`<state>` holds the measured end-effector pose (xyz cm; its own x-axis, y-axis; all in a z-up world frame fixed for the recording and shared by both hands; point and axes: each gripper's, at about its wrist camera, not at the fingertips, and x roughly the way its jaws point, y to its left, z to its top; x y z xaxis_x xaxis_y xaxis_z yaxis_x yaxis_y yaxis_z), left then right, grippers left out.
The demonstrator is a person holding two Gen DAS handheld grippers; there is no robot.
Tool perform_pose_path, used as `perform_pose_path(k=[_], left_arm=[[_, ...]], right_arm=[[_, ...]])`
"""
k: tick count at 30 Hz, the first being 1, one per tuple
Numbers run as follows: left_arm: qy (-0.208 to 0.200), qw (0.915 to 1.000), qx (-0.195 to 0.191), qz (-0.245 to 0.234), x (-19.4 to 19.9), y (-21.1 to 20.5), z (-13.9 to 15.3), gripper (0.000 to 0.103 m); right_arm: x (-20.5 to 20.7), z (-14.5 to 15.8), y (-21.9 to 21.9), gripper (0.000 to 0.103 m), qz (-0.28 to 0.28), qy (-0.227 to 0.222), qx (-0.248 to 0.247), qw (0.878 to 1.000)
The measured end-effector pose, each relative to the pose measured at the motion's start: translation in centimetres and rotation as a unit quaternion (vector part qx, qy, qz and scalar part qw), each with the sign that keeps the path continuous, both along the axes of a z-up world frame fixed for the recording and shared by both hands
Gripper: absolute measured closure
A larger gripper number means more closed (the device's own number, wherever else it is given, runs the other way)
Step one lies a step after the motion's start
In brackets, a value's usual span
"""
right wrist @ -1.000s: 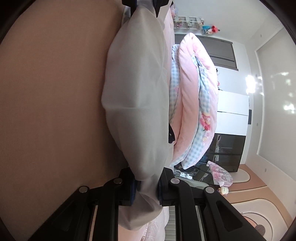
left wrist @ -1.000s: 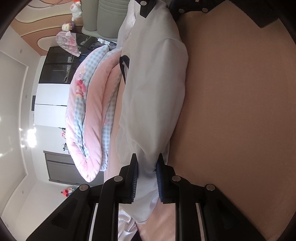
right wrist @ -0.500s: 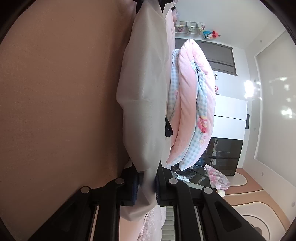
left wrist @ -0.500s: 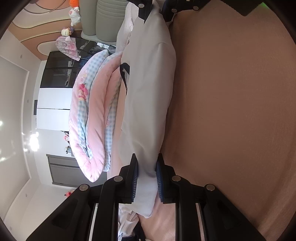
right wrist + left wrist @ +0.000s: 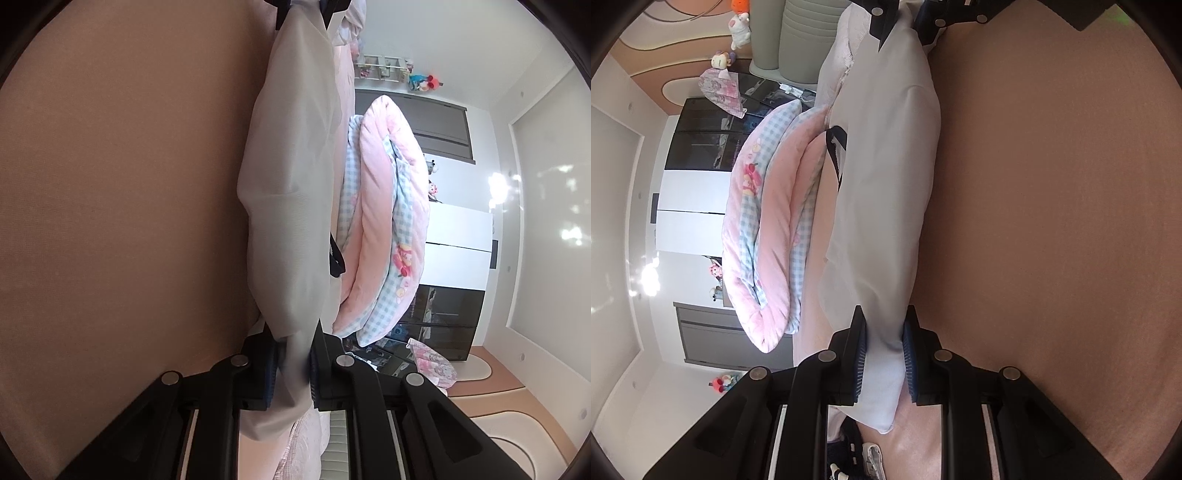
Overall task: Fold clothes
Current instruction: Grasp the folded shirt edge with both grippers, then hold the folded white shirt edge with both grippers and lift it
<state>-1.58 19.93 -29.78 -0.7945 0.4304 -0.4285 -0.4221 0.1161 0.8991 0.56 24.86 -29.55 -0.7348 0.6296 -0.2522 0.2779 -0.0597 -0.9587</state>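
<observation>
A: What's the room like?

B: A bedroom, seen sideways. A broad tan bed surface [image 5: 1052, 221] fills most of both views, with a folded pink and blue checked quilt [image 5: 764, 236] lying on it, and wardrobes and soft toys behind.

A: And the clothes?

B: One pale grey garment [image 5: 886, 184] is stretched in the air between the two tools, just above the bed. It sags in the middle, with a dark collar or trim [image 5: 836, 151] on one edge.

A: How are the grippers set?

B: The left gripper [image 5: 884, 354] is pinched on one end of the garment, the right gripper [image 5: 291, 363] on the other. Each shows at the far end of the other's view.

A: How will it handle?

B: Light, soft and limp, I'd judge: it droops wherever it's unsupported. Holding it at the ends, as now, keeps it spread. A shallow pinch on thin cloth could slip.

A: How far folded?

B: It looks doubled over, but I can't tell the stage.
</observation>
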Motion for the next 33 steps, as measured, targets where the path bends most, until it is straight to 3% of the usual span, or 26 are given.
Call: perform_pose_path(k=[17, 21, 26, 28, 30, 33], left_arm=[[-0.017, 0.9998, -0.003, -0.002, 3.5, -2.2, 0.6, 0.087], [-0.002, 0.9998, -0.008, -0.017, 4.1, -2.8, 0.6, 0.087], [0.000, 0.9999, -0.009, -0.014, 3.5, -2.3, 0.5, 0.087], [-0.011, 0.9999, -0.004, -0.008, 3.4, -2.2, 0.9, 0.087], [-0.020, 0.9998, -0.001, -0.002, 3.3, -2.2, 1.2, 0.087], [-0.016, 0.9998, -0.006, -0.006, 3.3, -2.2, 1.0, 0.087]], right_arm=[[3.6, 0.8, -1.8, 0.092, -0.002, -0.005, -0.005, 1.000], [4.0, 1.2, -2.1, 0.092, -0.005, -0.004, -0.006, 1.000], [3.1, 0.2, -1.6, 0.090, 0.002, -0.014, 0.032, 0.999], [2.7, -0.5, -1.5, 0.072, 0.001, -0.025, 0.044, 0.999], [2.2, -0.5, -1.4, 0.071, -0.005, -0.026, 0.043, 0.999], [1.5, -0.2, -1.2, 0.061, -0.014, -0.022, 0.030, 0.999]])
